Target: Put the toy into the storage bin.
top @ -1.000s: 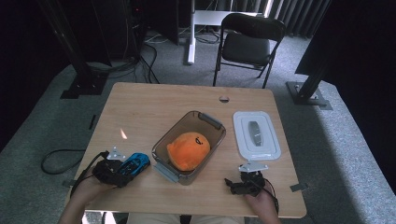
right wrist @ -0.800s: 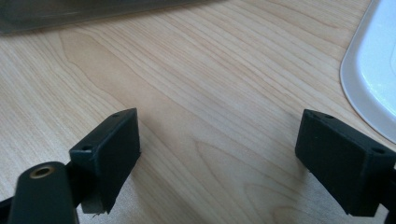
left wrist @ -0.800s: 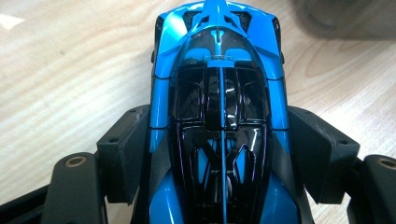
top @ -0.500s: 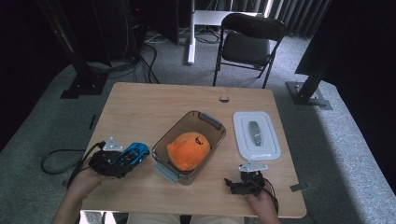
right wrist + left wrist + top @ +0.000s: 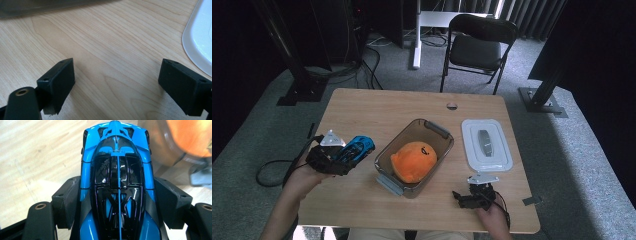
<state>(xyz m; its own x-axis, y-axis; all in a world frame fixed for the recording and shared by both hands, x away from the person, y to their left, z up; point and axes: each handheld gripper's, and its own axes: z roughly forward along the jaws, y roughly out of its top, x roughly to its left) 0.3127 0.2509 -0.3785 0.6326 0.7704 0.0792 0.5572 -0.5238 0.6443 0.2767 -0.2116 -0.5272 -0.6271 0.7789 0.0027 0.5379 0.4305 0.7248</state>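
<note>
**Car lifted, bin next**

Since the earlier frames your left gripper (image 5: 343,156) has carried the blue car (image 5: 356,148) up off the surface (image 5: 377,107) and a little toward the middle; your right gripper (image 5: 464,197) has stayed where it was. In the left gripper view the pads (image 5: 65,202) press on both flanks of the car (image 5: 117,177), so you have it clenched around the body, nose pointing away from you toward the bin. The grip looks square and centred, with the car's roof facing the camera.

Your right gripper rests near the front edge of the surface with its jaws spread wide and nothing between them; only bare wood shows between its pads (image 5: 58,82).

Just beyond the car stands the clear bin (image 5: 432,131), open, with an orange plush (image 5: 414,161) already lying inside. The white lid (image 5: 486,145) lies flat on the surface to the bin's right, well apart from your right gripper.

As I judge it, the pick-up is done. What is left is to bring the car over the bin's rim, set it in beside the plush, let go, and probably fit the lid, which your free right gripper sits nearest to.
</note>
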